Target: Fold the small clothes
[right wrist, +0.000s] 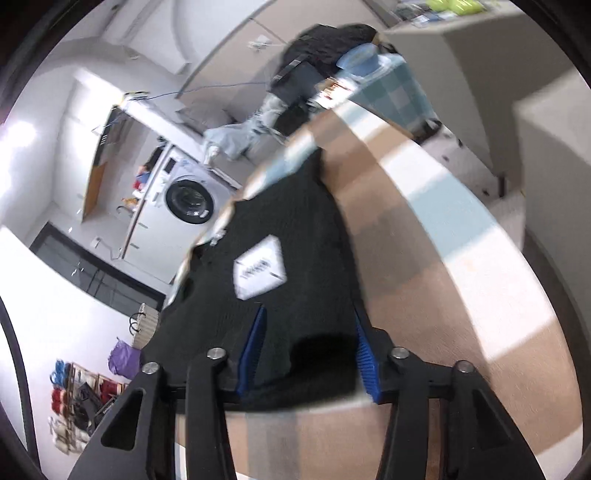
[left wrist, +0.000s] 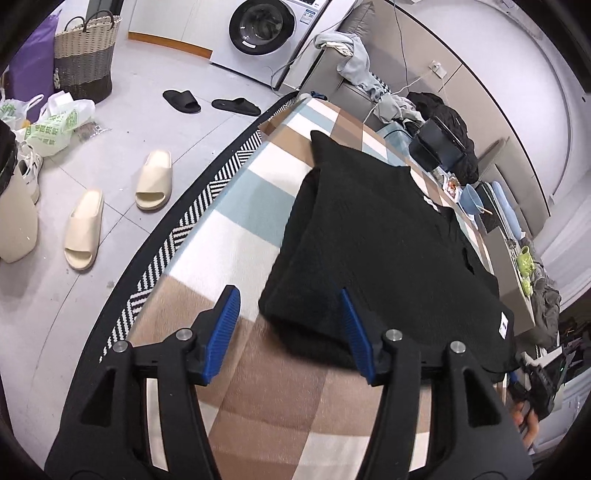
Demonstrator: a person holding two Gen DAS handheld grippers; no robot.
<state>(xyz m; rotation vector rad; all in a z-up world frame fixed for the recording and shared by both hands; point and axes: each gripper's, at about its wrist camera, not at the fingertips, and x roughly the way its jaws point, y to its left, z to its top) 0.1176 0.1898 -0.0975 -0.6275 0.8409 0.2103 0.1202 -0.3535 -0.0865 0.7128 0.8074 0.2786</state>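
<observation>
Two hand-held grippers: each seen from its own wrist camera, both over a checked blanket [left wrist: 229, 236].
Garment: a black knit garment [left wrist: 384, 236] lies partly folded on the blanket, one fold edge running toward the far end; a white tag [left wrist: 503, 329] shows at its right border.
Left hand-held gripper [left wrist: 291, 332]: jaws spread wide; the near left corner of the garment sits in the gap, and the right blue pad [left wrist: 356, 332] rests against the cloth, while the left blue pad [left wrist: 221, 332] stands over bare blanket, apart from the garment.
Right hand-held gripper [right wrist: 310, 350]: jaws apart, with the near hem of the garment [right wrist: 280, 240] bunched between the two blue pads; whether the pads press the cloth cannot be told, as this view is blurred.
White label [right wrist: 260, 267]: lies on the garment just beyond the right gripper's fingertips.
Support: the blanket covers a raised surface whose edge falls away to the floor on the left.
Floor: two cream slippers [left wrist: 118, 210], two black slippers [left wrist: 210, 103], a woven basket [left wrist: 85, 55].
Background: a washing machine [left wrist: 262, 29].
</observation>
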